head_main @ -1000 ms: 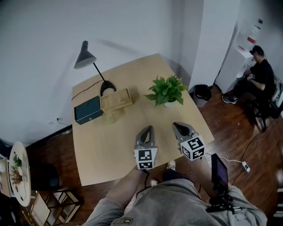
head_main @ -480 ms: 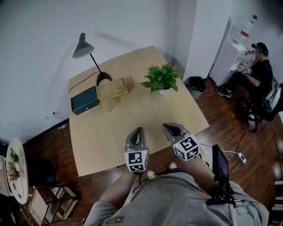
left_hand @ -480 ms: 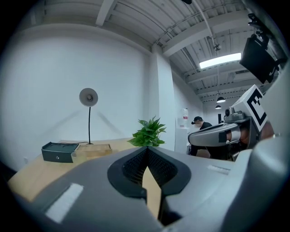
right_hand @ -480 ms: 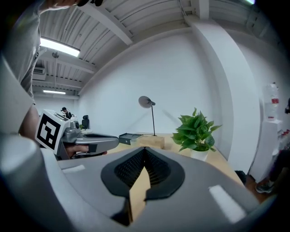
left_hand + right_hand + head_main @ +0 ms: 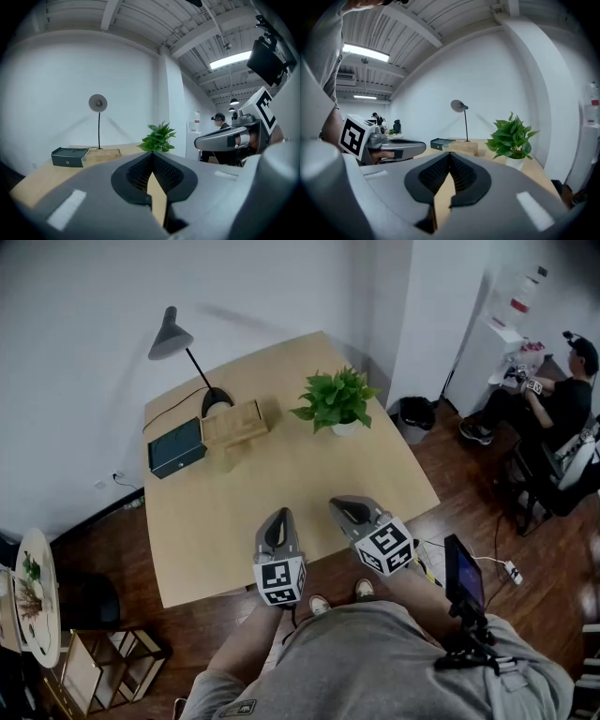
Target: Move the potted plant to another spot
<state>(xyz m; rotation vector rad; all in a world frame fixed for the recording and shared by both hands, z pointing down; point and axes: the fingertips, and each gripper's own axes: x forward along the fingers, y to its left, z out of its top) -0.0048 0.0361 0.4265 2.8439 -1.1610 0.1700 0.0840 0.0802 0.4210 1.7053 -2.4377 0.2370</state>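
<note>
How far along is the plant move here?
Done: nothing visibly; the potted plant stands upright on the table, far right, apart from both grippers. In hand: nothing; the left gripper and right gripper are shut, empty, by the near edge. Left, seemingly: reaching, gripping and relocating the plant.

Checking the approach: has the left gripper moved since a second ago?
Yes. The left gripper has drawn back from the potted plant, toward the table's near edge.
</note>
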